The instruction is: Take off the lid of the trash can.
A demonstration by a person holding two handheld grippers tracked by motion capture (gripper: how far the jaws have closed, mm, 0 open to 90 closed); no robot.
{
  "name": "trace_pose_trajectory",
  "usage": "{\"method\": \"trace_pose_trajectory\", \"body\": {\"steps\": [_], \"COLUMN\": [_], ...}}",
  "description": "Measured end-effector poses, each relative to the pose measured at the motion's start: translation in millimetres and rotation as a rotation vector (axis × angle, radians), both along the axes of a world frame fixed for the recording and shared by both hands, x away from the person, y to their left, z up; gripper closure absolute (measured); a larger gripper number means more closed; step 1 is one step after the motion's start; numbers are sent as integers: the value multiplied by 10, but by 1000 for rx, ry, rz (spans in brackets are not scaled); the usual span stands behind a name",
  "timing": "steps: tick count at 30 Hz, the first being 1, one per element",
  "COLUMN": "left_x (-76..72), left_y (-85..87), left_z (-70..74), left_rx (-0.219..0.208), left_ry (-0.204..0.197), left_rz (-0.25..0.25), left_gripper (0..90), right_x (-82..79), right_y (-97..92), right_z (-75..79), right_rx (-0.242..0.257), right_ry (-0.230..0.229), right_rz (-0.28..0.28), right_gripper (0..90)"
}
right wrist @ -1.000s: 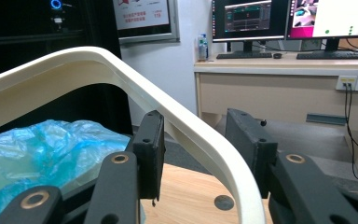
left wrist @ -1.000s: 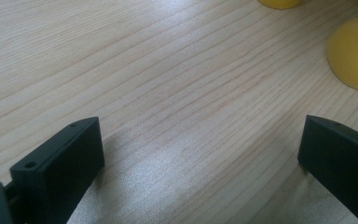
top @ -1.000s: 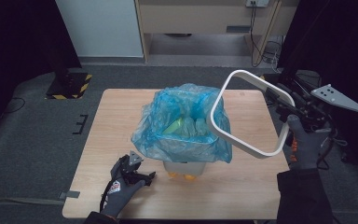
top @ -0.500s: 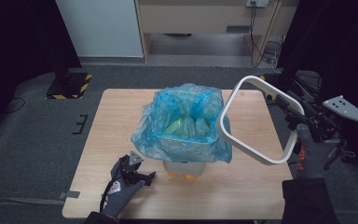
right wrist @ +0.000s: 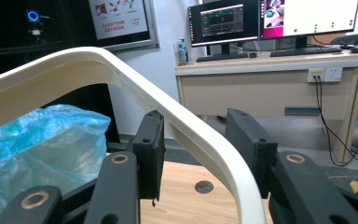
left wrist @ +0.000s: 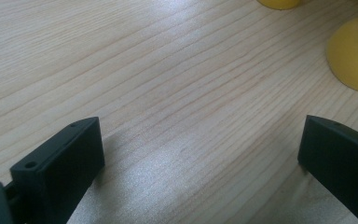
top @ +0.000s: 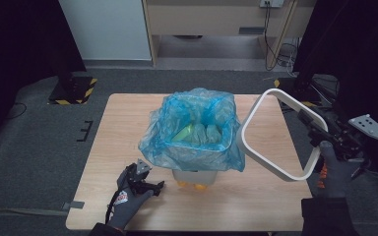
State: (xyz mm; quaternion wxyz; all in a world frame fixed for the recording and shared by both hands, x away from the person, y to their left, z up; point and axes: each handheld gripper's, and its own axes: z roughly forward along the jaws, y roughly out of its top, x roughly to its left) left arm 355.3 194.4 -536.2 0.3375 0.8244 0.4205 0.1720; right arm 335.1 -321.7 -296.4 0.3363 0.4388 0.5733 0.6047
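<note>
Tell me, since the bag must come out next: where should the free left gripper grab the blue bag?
Probably the bag's overhang folded down over the bin's near rim, approached from the person's side by the open left gripper: that loose plastic hangs free there and faces it.

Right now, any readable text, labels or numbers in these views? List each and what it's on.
None can be read.
Poster on the wall: red lines of text, too blurred to read.
Two monitors on the desk: screen content too small to read.
Glove on the left hand: a small light mark, too small to read.
White ring in the right claw and blue bag: no print seen.
</note>
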Motion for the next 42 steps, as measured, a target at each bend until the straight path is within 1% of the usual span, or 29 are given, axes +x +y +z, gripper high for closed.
{"method": "trace_pose_trajectory", "body": {"steps": [8,17,21,29,34,39,42], "left_x": [-3,-4,-4,-4,-4,-4,-4], "left_y": [-5,-8,-8,-8,-8,-9,-10], "left_z": [0,-1,-1,-1,-1,-1,0], "left_rx": [-1,-2,-2,-2,-2,-2,-1], "left_ry": [0,0,0,0,0,0,0], "left_rz": [2,2,2,2,2,2,1], "left_gripper": [0,0,0,0,0,0,0], "right_x": [-31,-18,0,25,52,73,79], "right_y": [-110,-135,-155,-189,-202,-221,-246], "right_z": [-120,-252,-324,-379,-442,-489,-520], "right_rx": [23,34,40,43,42,41,40], "right_ry": [12,21,37,47,59,55,61], "right_rz": [-23,-42,-49,-68,-79,-97,-110], "right_gripper": [583,583,583,583,582,582,582]}}
